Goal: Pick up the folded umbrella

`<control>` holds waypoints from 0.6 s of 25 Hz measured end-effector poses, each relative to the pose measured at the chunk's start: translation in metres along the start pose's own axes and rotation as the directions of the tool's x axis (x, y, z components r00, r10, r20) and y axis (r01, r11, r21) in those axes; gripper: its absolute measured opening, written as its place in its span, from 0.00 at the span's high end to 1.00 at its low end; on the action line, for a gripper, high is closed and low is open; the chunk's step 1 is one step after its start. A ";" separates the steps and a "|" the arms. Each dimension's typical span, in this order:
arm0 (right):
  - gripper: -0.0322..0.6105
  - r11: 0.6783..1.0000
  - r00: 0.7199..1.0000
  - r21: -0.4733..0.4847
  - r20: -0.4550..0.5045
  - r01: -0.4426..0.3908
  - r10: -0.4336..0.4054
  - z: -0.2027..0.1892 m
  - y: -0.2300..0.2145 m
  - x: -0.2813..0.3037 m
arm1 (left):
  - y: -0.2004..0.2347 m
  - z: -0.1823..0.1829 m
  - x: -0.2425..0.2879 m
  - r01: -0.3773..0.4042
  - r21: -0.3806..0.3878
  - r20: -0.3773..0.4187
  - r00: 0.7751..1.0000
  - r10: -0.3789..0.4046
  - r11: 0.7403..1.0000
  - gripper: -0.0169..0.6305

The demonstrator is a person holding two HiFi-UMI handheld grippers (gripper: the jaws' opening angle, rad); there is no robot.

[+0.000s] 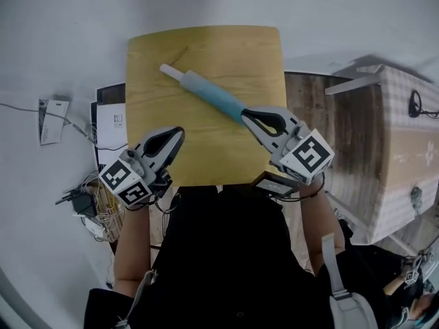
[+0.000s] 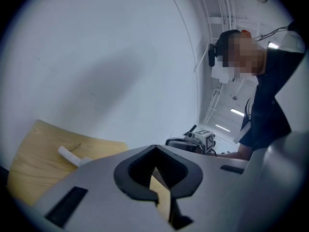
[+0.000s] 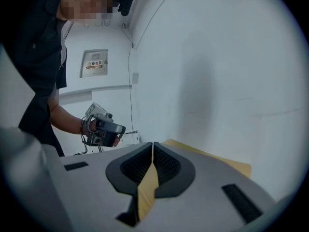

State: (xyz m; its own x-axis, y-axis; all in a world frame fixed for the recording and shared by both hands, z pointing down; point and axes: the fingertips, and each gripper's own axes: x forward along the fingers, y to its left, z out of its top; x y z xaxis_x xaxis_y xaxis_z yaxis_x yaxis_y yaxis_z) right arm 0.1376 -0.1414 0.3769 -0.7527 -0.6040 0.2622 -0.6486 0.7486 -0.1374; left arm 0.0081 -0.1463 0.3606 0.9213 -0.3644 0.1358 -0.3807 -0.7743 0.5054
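Folded umbrella [image 1: 206, 92], one only, lies slantwise with its near end right at the tip of my right tongs [image 1: 244, 114]; I can't tell if they touch. Those jaws are pressed together on nothing. My left tongs [image 1: 180, 131] are likewise closed and empty, with the umbrella ahead and apart. Two tongs hover over one wooden table [image 1: 226, 53].

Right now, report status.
Folded umbrella lies diagonal on wooden table. Left gripper shut, empty. Right gripper shut, empty, at its near end. Nothing in the way.
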 end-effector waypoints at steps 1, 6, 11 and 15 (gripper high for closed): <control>0.92 1.000 1.000 0.003 -0.002 -0.009 0.009 -0.001 -0.001 0.000 | 0.000 -0.003 -0.001 -0.011 -0.005 -0.004 1.000 0.011 1.000 0.96; 0.92 0.999 1.000 0.034 0.000 -0.028 0.028 0.001 -0.008 0.003 | 0.004 -0.009 -0.005 -0.049 -0.019 0.000 0.999 0.049 0.999 0.96; 0.92 0.999 0.995 0.018 -0.097 0.033 -0.031 -0.007 -0.020 0.019 | 0.017 -0.015 -0.008 -0.034 -0.041 0.001 0.999 0.035 0.999 0.96; 0.92 0.994 0.980 0.031 -0.175 0.101 -0.094 -0.018 -0.032 0.026 | 0.031 -0.026 -0.003 0.020 -0.109 0.006 1.000 -0.020 0.994 0.96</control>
State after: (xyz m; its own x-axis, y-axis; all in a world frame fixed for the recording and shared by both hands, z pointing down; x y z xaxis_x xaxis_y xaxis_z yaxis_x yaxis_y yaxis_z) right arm 0.1406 -0.1762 0.4051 -0.6570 -0.6142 0.4372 -0.7244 0.6750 -0.1402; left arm -0.0049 -0.1560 0.3977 0.9281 -0.3523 0.1208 -0.3513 -0.7204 0.5980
